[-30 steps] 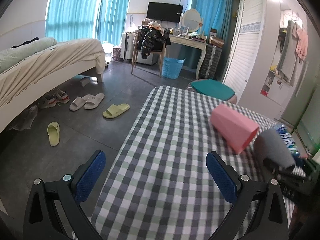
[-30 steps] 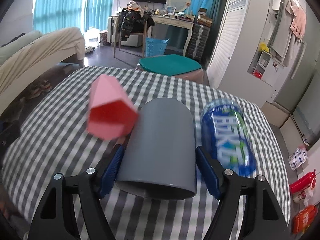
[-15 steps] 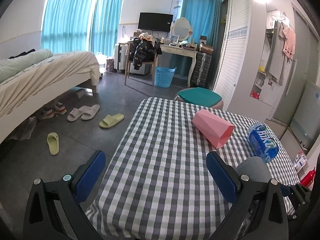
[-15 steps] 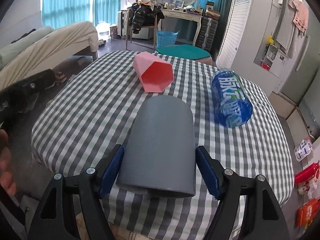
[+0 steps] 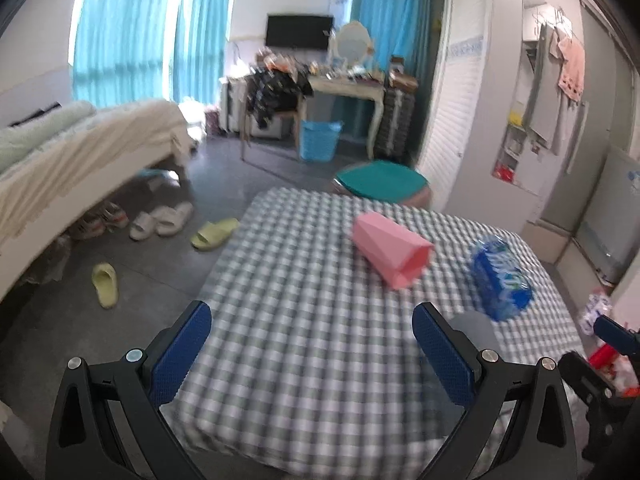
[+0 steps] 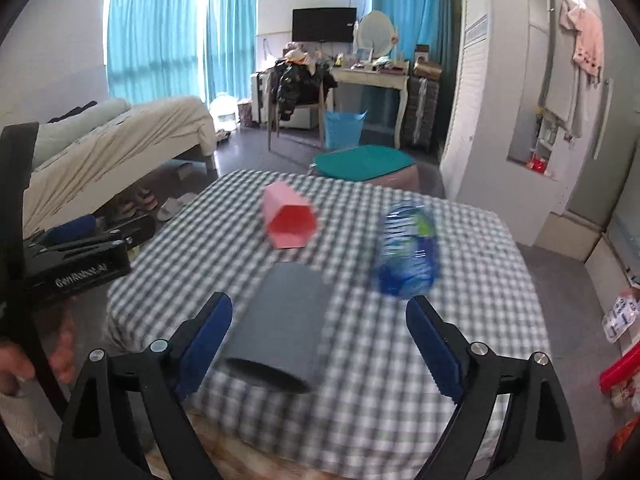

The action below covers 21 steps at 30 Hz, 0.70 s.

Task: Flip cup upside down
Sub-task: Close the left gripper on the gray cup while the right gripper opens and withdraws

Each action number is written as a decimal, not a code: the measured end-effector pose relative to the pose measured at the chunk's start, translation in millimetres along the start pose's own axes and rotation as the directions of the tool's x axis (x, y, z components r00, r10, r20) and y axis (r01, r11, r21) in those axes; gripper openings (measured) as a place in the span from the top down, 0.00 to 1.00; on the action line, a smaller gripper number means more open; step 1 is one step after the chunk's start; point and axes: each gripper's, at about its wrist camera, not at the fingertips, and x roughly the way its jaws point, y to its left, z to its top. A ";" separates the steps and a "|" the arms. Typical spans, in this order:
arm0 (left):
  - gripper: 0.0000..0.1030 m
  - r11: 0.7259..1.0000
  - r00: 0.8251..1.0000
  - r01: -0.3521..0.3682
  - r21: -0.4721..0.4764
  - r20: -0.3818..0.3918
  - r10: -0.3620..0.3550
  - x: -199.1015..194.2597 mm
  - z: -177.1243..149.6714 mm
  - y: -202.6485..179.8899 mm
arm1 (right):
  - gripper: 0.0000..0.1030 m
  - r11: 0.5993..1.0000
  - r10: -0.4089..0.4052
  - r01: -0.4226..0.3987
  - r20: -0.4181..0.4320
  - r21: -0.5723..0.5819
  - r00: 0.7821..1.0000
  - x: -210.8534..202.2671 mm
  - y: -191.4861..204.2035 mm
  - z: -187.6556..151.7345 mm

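Note:
A grey cup (image 6: 280,320) lies on its side on the checked table (image 6: 400,380), its mouth toward me, near the front edge. My right gripper (image 6: 318,346) is open, its blue pads either side of the cup and apart from it. In the left wrist view only a grey sliver of the cup (image 5: 474,322) shows behind the right finger. My left gripper (image 5: 312,354) is open and empty above the table's near left part. A pink faceted cup (image 6: 289,221) lies on its side mid-table; it also shows in the left wrist view (image 5: 390,250).
A blue-labelled water bottle (image 6: 406,252) lies on its side at the table's right, also in the left wrist view (image 5: 500,276). A teal-cushioned stool (image 6: 362,164) stands behind the table. A bed (image 5: 80,160) and slippers (image 5: 214,232) are on the left.
My right gripper has opened and let go of the grey cup, which now lies on the table. Both grippers have drawn back from the table.

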 end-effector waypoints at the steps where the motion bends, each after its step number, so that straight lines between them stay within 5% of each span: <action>1: 0.00 1.000 1.000 0.009 0.005 -0.026 -0.009 3.5 1.5 -10.4 | 0.14 1.000 -0.011 0.011 0.009 0.008 1.000 -2.2 -9.9 -1.6; 9: 0.00 0.994 0.978 0.099 0.051 -0.190 -0.088 31.3 20.6 -75.0 | 0.14 0.991 -0.042 0.042 -0.002 0.123 0.999 7.6 -88.9 -13.1; 14: 0.01 0.988 0.958 0.089 0.126 -0.283 -0.050 54.8 26.8 -115.1 | 0.14 0.982 -0.030 0.029 0.002 0.187 1.000 20.8 -124.4 -11.1; 21: 0.01 0.979 0.898 0.108 0.172 -0.439 -0.022 91.2 20.8 -132.0 | 0.14 0.976 0.004 -0.004 0.003 0.216 1.000 37.8 -142.9 -2.5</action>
